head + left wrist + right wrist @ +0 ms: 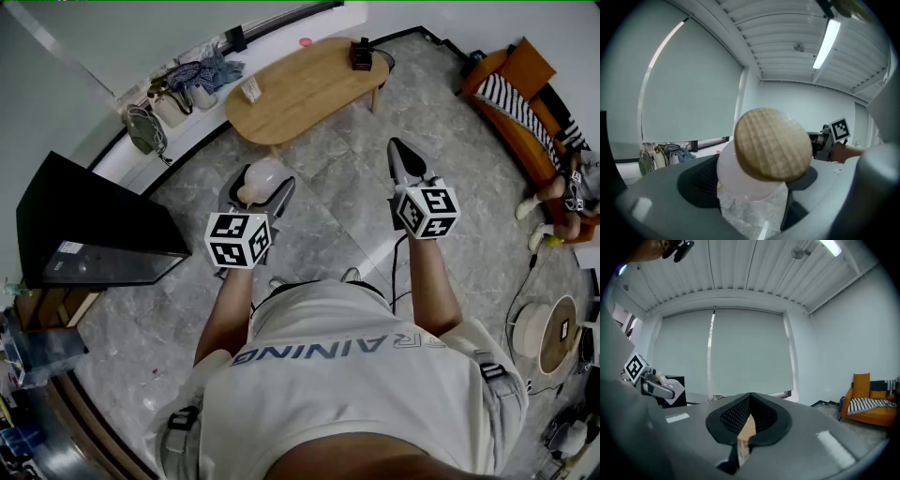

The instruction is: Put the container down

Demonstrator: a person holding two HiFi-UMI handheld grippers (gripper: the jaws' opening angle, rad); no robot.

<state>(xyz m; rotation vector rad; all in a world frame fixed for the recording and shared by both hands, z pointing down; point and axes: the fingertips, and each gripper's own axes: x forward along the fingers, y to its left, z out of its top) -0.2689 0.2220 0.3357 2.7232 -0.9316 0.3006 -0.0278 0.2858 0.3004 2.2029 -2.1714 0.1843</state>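
Observation:
The container (pixel 263 178) is a frosted, translucent jar with a round wooden lid (pixel 772 145). It lies tilted between the wide-spread jaws of my left gripper (pixel 259 190), lid end toward the camera in the left gripper view. The left gripper (pixel 752 185) is shut on it, and the jar body (pixel 736 178) is pressed by the dark pads. It is held in the air above the grey stone floor, short of the oval wooden table (pixel 309 86). My right gripper (pixel 402 150) is level with it on the right. That right gripper (pixel 749 405) is shut with nothing in it.
A black cabinet (pixel 94 225) stands to the left. Bags and clothes (pixel 187 82) lie on the white ledge behind the table. A small dark box (pixel 362 54) sits on the table's far end. An orange sofa (pixel 525 103) is at the right, and cables cross the floor near it.

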